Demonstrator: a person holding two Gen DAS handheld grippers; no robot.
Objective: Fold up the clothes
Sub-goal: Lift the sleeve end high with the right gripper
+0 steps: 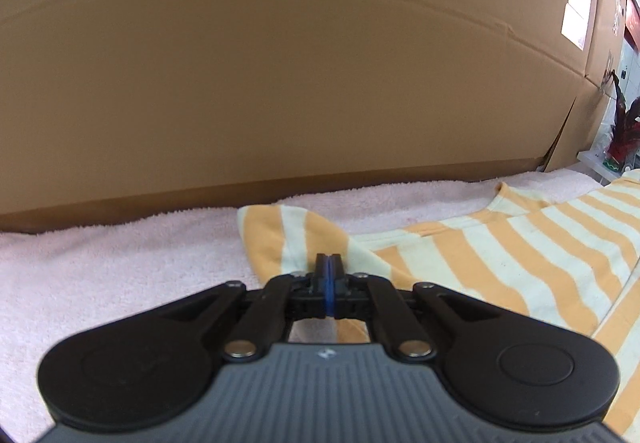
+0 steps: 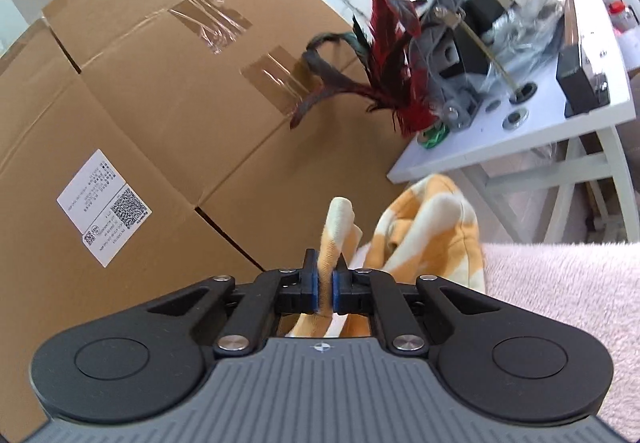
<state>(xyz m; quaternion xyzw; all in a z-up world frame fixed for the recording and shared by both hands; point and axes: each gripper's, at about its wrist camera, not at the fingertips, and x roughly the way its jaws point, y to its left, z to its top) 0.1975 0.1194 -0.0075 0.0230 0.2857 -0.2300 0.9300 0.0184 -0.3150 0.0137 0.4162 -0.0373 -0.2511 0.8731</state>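
Left tool point(image 1: 328, 263), right tool point(image 2: 325, 275) pinch striped shirt point(image 1: 500, 243).

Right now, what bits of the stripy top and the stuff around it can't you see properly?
- Striped shirt: right part cut off by the left wrist view's edge.
- In the right wrist view, the right gripper hides the cloth under it.
- Left gripper: whether it pinches cloth is unclear; its fingers cover the spot.
- Label on the cardboard box: print too small to read.
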